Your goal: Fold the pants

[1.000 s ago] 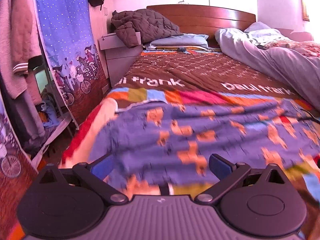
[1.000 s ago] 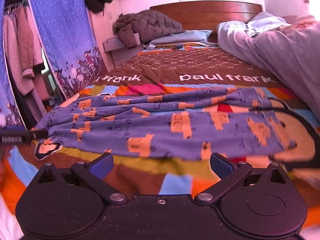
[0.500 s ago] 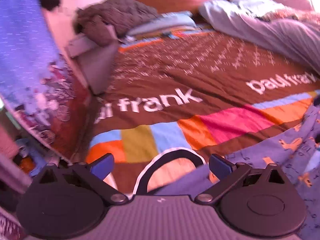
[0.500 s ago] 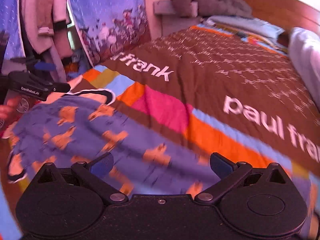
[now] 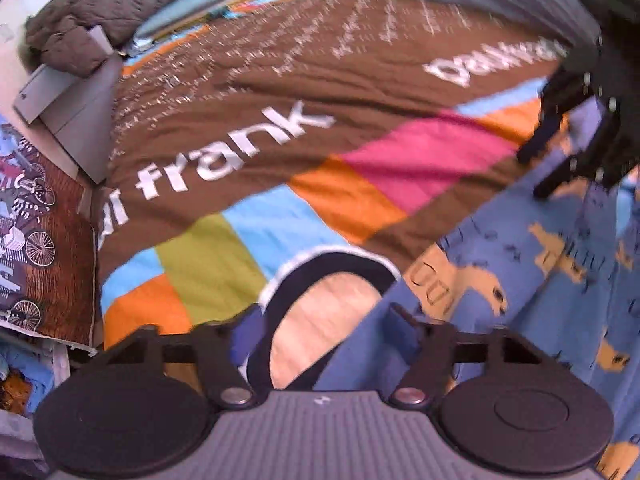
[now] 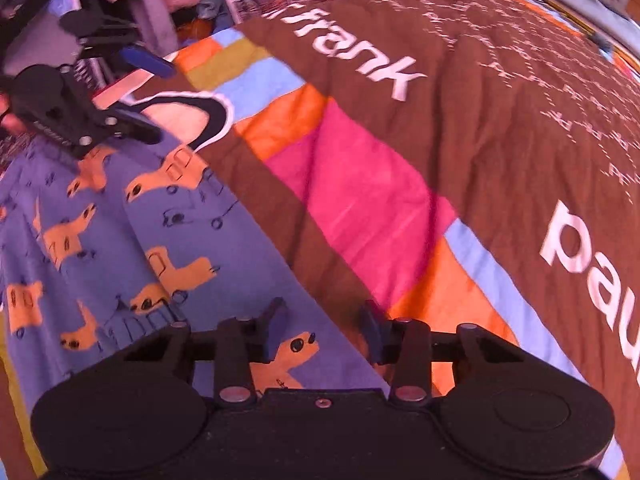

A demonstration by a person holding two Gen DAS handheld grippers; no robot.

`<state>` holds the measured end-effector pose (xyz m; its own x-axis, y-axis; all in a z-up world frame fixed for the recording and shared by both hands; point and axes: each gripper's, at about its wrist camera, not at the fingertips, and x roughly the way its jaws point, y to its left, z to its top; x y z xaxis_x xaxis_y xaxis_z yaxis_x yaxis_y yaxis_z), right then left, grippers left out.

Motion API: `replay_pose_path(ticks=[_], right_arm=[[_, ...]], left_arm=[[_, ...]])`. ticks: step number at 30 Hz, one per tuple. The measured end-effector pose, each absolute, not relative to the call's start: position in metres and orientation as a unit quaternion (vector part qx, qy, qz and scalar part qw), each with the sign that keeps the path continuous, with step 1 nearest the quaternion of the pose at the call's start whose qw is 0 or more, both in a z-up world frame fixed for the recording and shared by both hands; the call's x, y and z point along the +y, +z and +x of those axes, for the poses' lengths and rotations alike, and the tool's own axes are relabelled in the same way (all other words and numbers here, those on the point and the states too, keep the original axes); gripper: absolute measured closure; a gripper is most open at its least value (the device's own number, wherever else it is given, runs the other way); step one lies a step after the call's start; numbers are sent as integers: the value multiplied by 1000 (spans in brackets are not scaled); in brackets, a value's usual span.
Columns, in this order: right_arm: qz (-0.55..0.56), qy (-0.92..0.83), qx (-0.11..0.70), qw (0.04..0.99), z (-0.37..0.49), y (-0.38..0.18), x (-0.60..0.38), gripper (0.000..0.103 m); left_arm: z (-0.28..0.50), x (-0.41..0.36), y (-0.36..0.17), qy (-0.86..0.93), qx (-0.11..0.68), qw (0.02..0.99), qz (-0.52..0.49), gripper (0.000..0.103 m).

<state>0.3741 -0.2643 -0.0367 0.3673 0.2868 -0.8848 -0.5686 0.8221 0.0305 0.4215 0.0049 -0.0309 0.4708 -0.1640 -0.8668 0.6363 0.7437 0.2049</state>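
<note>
The blue pants (image 6: 132, 248), printed with orange animals, lie spread on the striped bedspread (image 6: 360, 184) near the foot edge of the bed, their far long edge running along the brown band. The left gripper (image 5: 320, 328) and the right gripper (image 6: 324, 328) both hover low over that far edge, well apart from each other, each with its fingers spread and nothing between them. Judged from this, the step is taking hold for a lengthwise fold: each gripper should catch both cloth layers squarely at the edge, without the bedspread, so the two lift evenly.
</note>
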Motion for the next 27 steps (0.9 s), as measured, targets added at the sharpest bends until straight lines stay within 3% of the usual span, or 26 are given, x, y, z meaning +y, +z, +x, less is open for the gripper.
replay_pose_path(ticks=[1,2,3,4,5,10,14,16,18,20,25,27], right_arm=[[-137,264,498,815,375,-38,-267,59],[-129,262,500,816,375,-39,-268,61],[-127,259,501,816,375,-41,-268,74],[-131,261,500,815,373,-42,-267,83],[-144,262,499,814,370,-42,-263,103],[-234,231,454,828,364,-23,-239,103],[-241,199,421,851,388,1,-232,103],[-258,198,414,850,396,5,-228,103],[-259,205,420,845,400,4,-228,103],[-266,208,425,840,399,0,-229,103],[-256,211,432,839,393,-14,-235,103],[-253,210,433,839,391,-17,-236,103]], left_arm=[[421,3,-34,-242,457,812,271,66],[420,1,-36,-241,458,810,278,85],[418,-1,-36,-238,455,810,283,100],[415,-3,-36,-230,450,812,293,101],[412,-4,-35,-218,441,816,302,103],[411,2,-14,-161,403,852,295,103],[422,18,4,-168,401,867,243,103],[426,26,6,-194,412,863,220,96],[431,33,3,-224,440,848,195,62],[428,37,-2,-244,444,840,195,44],[416,30,-23,-262,458,815,241,44],[420,24,-35,-245,472,805,263,55]])
